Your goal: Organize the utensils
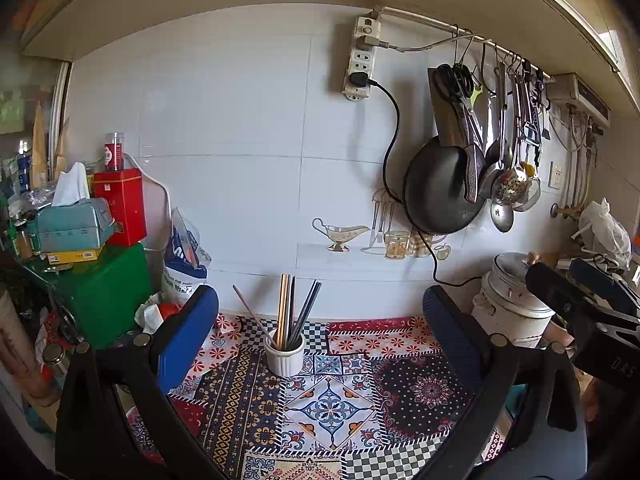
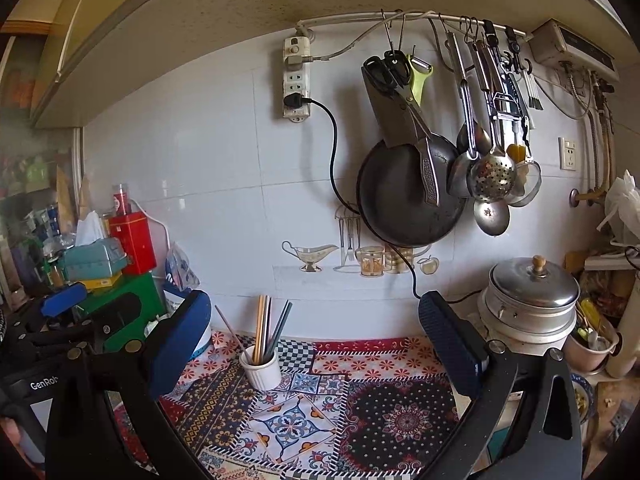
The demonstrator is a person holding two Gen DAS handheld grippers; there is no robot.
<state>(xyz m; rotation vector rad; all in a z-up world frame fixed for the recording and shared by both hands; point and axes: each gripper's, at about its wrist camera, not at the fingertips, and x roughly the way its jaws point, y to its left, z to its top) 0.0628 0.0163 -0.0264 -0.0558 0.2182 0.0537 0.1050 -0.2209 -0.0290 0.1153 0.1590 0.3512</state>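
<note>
Chopsticks (image 1: 294, 312): several, standing in white ribbed cup (image 1: 285, 356) on patchwork cloth (image 1: 332, 404), near back wall; tips splay up, one thin stick leans toward 10 o'clock.
Cup vs L gripper (image 1: 320, 320): between the two blue pads in L wrist view, ahead at 12 o'clock, well apart from both; nothing touching.
L gripper state: jaws wide apart, nothing held.
Cup vs R gripper (image 2: 314, 330): in R wrist view sits ahead at approx 11 o'clock, nearer the left pad, not touching.
R gripper state: jaws wide apart, nothing held.
Other: steel pot w/ lid (image 2: 532, 300) at 2 o'clock of cup; black pan (image 2: 408, 196) & ladles hang on wall rail; green box (image 1: 108, 288) at cup's 9 o'clock.
</note>
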